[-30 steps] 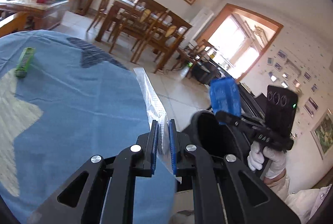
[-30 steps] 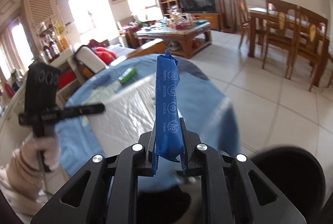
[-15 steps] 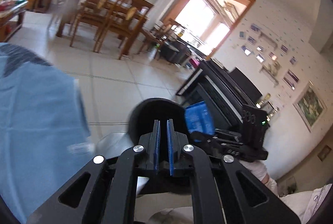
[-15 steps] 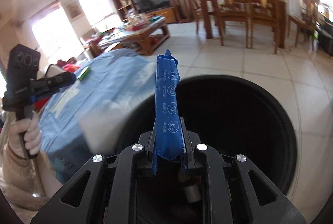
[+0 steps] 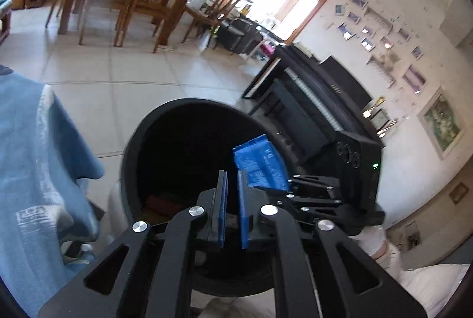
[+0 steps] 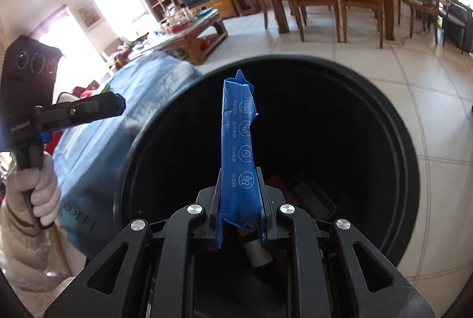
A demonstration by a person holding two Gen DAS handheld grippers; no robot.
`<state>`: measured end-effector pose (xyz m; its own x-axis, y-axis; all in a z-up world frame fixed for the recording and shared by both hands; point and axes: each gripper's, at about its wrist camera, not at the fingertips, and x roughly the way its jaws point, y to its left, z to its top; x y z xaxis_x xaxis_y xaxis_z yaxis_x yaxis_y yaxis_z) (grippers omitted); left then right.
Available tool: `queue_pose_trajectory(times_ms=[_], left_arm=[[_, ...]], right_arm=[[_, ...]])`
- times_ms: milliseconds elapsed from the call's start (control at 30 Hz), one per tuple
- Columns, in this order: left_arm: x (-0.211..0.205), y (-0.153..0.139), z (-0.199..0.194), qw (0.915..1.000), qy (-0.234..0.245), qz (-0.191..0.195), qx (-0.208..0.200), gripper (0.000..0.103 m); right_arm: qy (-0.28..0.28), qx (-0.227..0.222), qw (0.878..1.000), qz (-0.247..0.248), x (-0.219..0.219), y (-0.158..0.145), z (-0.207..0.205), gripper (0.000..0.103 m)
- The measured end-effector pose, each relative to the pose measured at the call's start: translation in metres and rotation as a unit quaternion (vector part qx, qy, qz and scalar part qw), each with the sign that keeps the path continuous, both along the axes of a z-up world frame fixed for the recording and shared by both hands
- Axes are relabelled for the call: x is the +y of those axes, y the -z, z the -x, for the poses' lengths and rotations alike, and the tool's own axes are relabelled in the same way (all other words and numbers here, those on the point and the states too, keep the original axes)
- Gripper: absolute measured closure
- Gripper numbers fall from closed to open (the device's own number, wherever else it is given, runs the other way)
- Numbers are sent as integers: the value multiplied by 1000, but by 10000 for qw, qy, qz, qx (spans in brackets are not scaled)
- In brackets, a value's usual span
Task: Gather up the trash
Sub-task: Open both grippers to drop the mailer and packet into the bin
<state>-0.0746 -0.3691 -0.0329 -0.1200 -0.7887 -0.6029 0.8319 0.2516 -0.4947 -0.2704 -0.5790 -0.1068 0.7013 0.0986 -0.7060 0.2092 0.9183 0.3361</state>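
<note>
Over the one black bin (image 6: 396, 140), two grippers. Right gripper (image 6: 241, 199): fingers clamped on one blue wrapper (image 6: 238, 140), which stands upright above the bin's mouth; left gripper (image 5: 232, 205): blue pads drawn near together, nothing visible between them. One blue cloth (image 5: 32, 158) hangs beside the bin, and a few scraps lie at its dark bottom.
</note>
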Motion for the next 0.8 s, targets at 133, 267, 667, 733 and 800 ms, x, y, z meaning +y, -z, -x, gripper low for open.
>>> queue_pose_trajectory(times_ms=[133, 267, 667, 733, 800], left_arm=[[-1, 4, 8, 9994, 89, -207, -248, 78], [5, -1, 19, 9974, 19, -127, -706, 15], [59, -6, 0, 9929, -477, -247, -1066, 5], [77, -9, -9, 9915, -675, -207, -1097, 5], [94, -14, -18, 9886, -917, -196, -1182, 5]], right_arm=[[184, 123, 9997, 51, 4, 4, -3, 47], [267, 138, 9993, 229, 10, -1, -3, 36], [118, 40, 9981, 604, 44, -30, -37, 20], [8, -7, 9978, 658, 57, -38, -47, 17], [-146, -70, 9973, 715, 72, -48, -60, 16]])
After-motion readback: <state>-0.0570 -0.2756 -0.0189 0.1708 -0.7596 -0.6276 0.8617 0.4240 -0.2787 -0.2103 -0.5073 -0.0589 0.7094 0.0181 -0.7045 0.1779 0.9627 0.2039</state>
